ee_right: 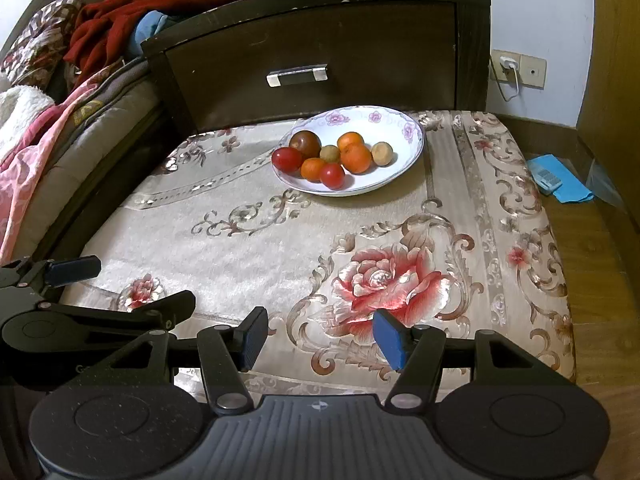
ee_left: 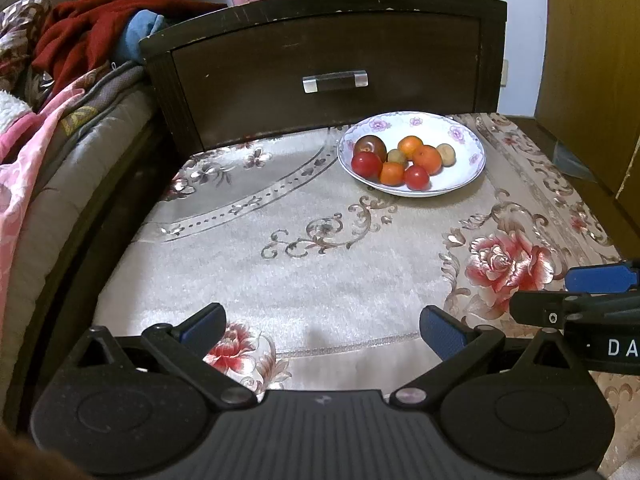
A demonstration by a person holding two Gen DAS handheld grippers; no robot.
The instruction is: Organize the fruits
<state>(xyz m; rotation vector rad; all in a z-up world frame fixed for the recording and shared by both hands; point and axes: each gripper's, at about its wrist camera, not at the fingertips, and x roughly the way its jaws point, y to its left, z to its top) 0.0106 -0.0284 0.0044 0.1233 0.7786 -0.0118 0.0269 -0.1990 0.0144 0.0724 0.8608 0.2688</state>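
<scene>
Left tongs (ee_left: 322, 326) stood open and empty in our left wrist view, well short of the white floral plate (ee_left: 472, 160) resting on the rug-covered bench (ee_left: 280, 280). We saw the fruits (ee_left: 400, 160) heaped in that plate, just in front of the dark drawer (ee_left: 320, 52).

From the right wrist view, our right tongs (ee_right: 320, 338) also gaped empty, well apart from the plate (ee_right: 408, 152). All the fruits (ee_right: 332, 156) lay inside the plate, toward its left half.
</scene>
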